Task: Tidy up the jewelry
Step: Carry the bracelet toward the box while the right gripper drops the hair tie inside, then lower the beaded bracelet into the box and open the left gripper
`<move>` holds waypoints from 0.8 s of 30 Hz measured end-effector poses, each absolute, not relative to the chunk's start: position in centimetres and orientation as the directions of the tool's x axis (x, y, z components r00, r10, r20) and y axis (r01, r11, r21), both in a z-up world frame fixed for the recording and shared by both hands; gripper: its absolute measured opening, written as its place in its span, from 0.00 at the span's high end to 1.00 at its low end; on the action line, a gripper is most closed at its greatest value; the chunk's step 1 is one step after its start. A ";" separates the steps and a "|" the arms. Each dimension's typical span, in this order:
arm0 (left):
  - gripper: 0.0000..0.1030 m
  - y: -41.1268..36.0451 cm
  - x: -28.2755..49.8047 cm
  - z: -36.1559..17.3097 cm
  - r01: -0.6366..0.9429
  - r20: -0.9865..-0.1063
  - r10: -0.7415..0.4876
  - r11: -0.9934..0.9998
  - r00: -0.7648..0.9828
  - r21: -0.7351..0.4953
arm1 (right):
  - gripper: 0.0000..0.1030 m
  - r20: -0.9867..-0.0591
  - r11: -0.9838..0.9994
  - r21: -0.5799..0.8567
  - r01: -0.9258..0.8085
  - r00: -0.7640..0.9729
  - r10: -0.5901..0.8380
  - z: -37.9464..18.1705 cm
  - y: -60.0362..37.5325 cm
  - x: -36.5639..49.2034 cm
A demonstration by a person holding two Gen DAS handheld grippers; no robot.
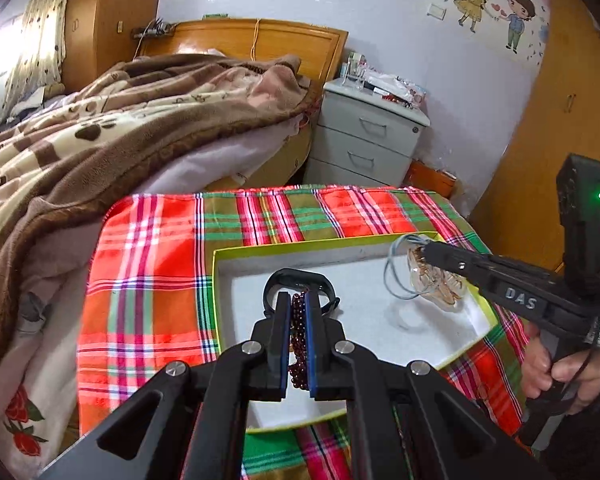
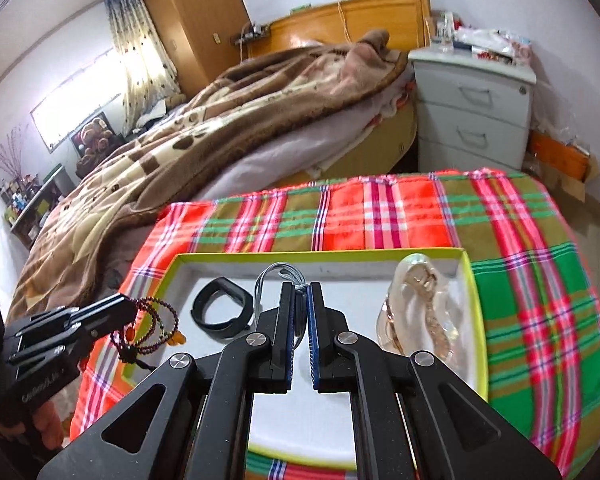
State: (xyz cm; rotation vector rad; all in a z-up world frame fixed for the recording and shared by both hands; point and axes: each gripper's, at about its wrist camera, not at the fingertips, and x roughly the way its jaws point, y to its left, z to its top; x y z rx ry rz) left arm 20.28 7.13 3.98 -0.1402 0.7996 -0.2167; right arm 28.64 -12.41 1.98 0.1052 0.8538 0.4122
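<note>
Two grippers are working over the shallow white box with a lime-green rim (image 2: pixel 474 280) sitting on the plaid-covered table (image 2: pixel 400 216). Left gripper (image 1: pixel 298 300), level near the box's left edge, is pinching a dark red beaded bracelet (image 2: pixel 156 326) in its jaws. Right gripper (image 2: pixel 300 292) is reaching inward, jaws pinching thin grey wire loops (image 2: pixel 276 274). Inside are lying a black wristband (image 2: pixel 220 306) and a clear glass dish holding a gold chain (image 2: pixel 420 312).

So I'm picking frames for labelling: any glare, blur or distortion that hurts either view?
Left wrist view: window blown out, strong fisheye bend, bead bracelet in the left tongs sharp. Right wrist view: window glares, plaid cloth smears at the right edge, grey cord in the right tongs sharp.
</note>
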 end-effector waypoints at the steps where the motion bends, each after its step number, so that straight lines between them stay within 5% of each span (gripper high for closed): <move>1: 0.93 7.1 20.5 3.7 0.140 -0.697 -0.249 0.968 0.672 -0.210 | 0.94 -0.720 0.916 0.252 -0.312 0.572 0.393 1.5 -12.2 29.1; 24: 0.93 8.2 22.6 -0.3 0.058 -0.779 -0.202 0.976 0.594 -0.209 | 0.94 -0.812 0.947 0.139 -0.290 0.514 0.276 -1.8 -10.6 32.5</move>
